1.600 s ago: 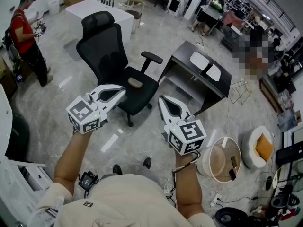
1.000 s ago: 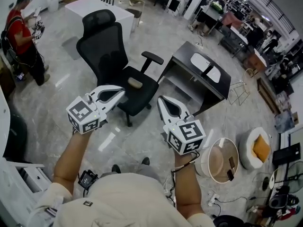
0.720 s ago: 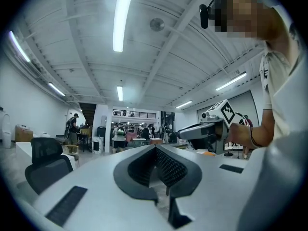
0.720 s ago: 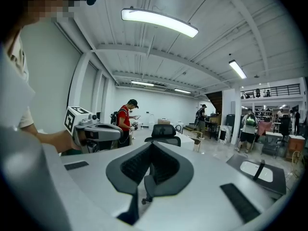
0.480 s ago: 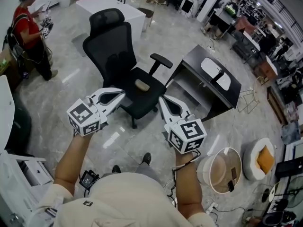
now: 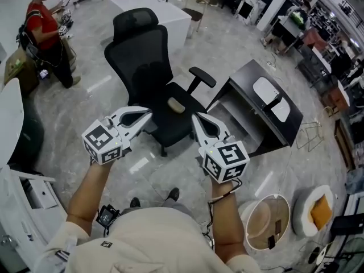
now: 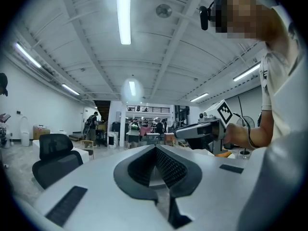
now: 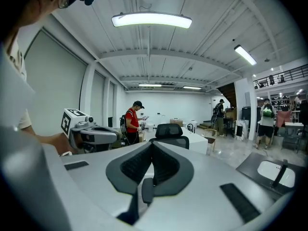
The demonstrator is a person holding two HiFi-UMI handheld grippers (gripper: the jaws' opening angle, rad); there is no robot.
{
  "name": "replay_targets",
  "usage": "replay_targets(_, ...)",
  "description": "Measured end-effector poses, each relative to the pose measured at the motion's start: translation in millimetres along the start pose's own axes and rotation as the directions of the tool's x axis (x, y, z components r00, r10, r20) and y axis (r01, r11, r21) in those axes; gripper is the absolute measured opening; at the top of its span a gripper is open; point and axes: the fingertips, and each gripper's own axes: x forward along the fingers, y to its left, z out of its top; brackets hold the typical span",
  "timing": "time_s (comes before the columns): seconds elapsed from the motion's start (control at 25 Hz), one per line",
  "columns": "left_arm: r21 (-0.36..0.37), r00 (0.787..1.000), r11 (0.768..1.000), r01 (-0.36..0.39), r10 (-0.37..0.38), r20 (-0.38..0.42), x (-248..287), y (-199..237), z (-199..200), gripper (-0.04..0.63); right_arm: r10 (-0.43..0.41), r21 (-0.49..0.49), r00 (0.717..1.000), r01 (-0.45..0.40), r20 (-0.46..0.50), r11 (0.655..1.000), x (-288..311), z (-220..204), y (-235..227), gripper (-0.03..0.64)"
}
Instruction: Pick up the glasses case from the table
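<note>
Left claw [image 6: 149, 112] and right claw [image 6: 195, 117] both closed, empty; one black table [image 6: 248, 73] carries two white oval cases [image 6: 265, 89] [image 6: 280, 110] mid-table.

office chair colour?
Black: the office chair is black all over. Shows best in the head view.

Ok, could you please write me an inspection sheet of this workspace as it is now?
Surface: black table, beside the chair.
Job's things: glasses case, seemingly the white ovals on that table, untouched.
Clutter: black office chair; round basket on the floor.
Grippers: left gripper and right gripper, jaws shut, empty, short of the table.
Cables: thin cord at the right wrist.
Surroundings: person in red, white table, open hall.
</note>
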Motion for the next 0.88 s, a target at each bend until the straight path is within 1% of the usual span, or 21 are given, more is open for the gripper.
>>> replay_targets(0.28,-0.003,0.997,0.998,-0.065,0.064,-0.03,43,-2,-5,0.014,0.072,0.036,0.997,-0.072,0.008,0.997,7,-6,-50,0.023)
replay_targets(0.48,0.001,0.994,0.995,-0.102,0.102,-0.046,67,-2,-3,0.014,0.108,0.056,0.994,-0.109,0.023,0.993,10,-6,-78,0.023)
replay_targets(0.68,0.014,0.991,0.993,-0.115,0.115,-0.062,93,-4,-2,0.014,0.12,0.078,0.992,-0.123,0.039,0.989,6,-6,-108,0.023)
replay_targets(0.88,0.025,0.992,0.995,-0.099,0.101,-0.08,128,-10,0,0.014,0.111,0.101,0.992,-0.116,0.054,0.988,-2,-7,-142,0.023)
